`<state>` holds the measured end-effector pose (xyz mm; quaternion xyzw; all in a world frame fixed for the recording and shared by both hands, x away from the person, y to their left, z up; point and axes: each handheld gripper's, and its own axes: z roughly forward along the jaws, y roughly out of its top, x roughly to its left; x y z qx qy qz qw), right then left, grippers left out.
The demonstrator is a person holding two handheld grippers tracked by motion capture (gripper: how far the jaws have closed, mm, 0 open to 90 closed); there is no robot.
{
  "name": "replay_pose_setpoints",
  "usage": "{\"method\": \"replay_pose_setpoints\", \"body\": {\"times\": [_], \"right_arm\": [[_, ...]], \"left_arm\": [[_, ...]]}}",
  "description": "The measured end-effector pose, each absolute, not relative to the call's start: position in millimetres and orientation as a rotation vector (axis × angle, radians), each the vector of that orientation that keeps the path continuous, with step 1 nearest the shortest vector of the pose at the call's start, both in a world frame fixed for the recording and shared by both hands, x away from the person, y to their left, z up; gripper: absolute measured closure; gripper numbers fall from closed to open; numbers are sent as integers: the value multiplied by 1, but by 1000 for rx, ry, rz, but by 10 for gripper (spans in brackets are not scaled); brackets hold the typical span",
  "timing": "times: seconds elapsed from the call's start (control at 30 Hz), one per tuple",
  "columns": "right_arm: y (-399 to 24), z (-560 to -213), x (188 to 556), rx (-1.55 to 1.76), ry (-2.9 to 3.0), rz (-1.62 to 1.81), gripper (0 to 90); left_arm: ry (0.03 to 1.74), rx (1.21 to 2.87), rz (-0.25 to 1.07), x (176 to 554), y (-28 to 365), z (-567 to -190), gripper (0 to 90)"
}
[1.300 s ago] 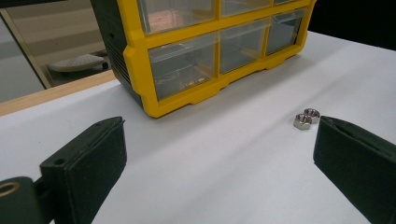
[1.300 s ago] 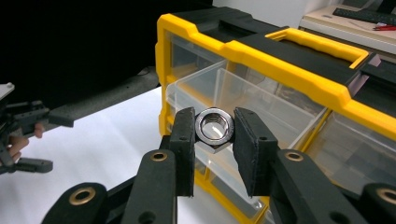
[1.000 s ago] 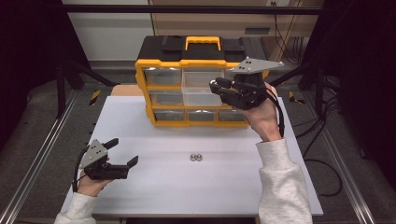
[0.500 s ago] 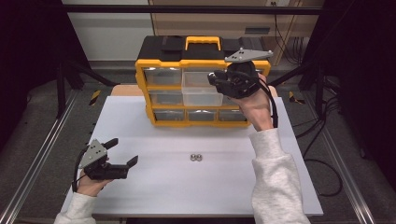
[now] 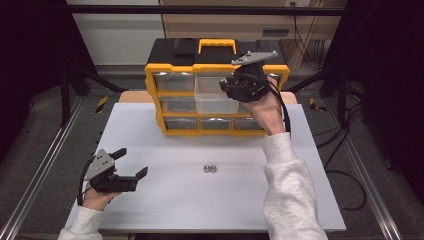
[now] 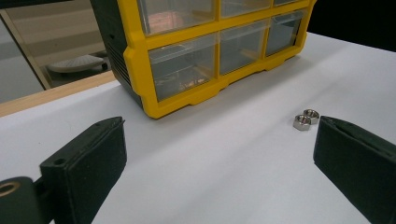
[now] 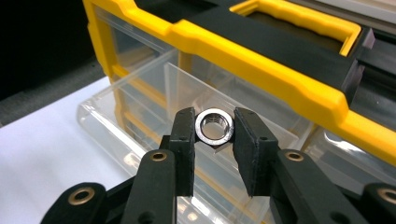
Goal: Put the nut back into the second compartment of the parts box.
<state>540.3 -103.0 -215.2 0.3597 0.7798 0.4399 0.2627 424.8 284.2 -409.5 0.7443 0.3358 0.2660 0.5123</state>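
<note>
Work in hand: hex nuts going from the white table [image 5: 310, 150] into a pulled-out clear drawer [image 5: 216, 102] of the yellow parts organizer [image 5: 215, 67].
Right gripper: right gripper [image 7: 214, 133] pinches a steel hex nut [image 7: 214, 127] between its two black pads, one pad on each side, the threaded bore facing the camera.
Held nut, place: above the open drawer [image 7: 154, 107], over its clear walls, near the organizer's front; in the high view the right gripper [image 5: 235, 89] sits at the middle tier, right of centre.
Key relation: the drawer's open cavity lies just below and slightly beyond the fingertips, so my reading is that a short drop downward, then letting go, would land the nut inside; its bore axis runs level, toward the camera, so it would likely tip flat as it falls.
Left gripper: left gripper [image 5: 131, 165] rests low at the near left of the table, its jaws spread wide with nothing between them.
Remaining nuts: two hex nuts [image 5: 209, 168] lie touching each other on the table, well in front of the organizer; in the left gripper view these nuts [image 6: 306, 119] sit just ahead of one pad.
Nearer hand: the left gripper is nearer the loose pair; the right is busy at the drawer.
</note>
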Motion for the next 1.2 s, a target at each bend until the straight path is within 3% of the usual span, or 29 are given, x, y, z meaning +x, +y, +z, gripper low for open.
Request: {"method": "replay_pose_setpoints", "body": {"times": [0.23,0.37,0.53,0.67,0.83,1.2], "right_arm": [[-101,-218,545,1019,2115,1156,697],[-101,-219,548,1041,2121,1143,766],[-99,-220,549,1049,2122,1120,740],[-99,-219,546,1029,2106,1180,639],[-104,-215,539,979,2073,1273,429],[-117,-220,517,923,2012,1341,112]], "left_arm": [[809,1790,641,425,284,-409,21],[806,1792,640,425,284,-409,21],[808,1789,640,425,284,-409,21],[806,1790,640,425,284,-409,20],[808,1792,640,425,284,-409,21],[807,1793,640,425,283,-410,20]]}}
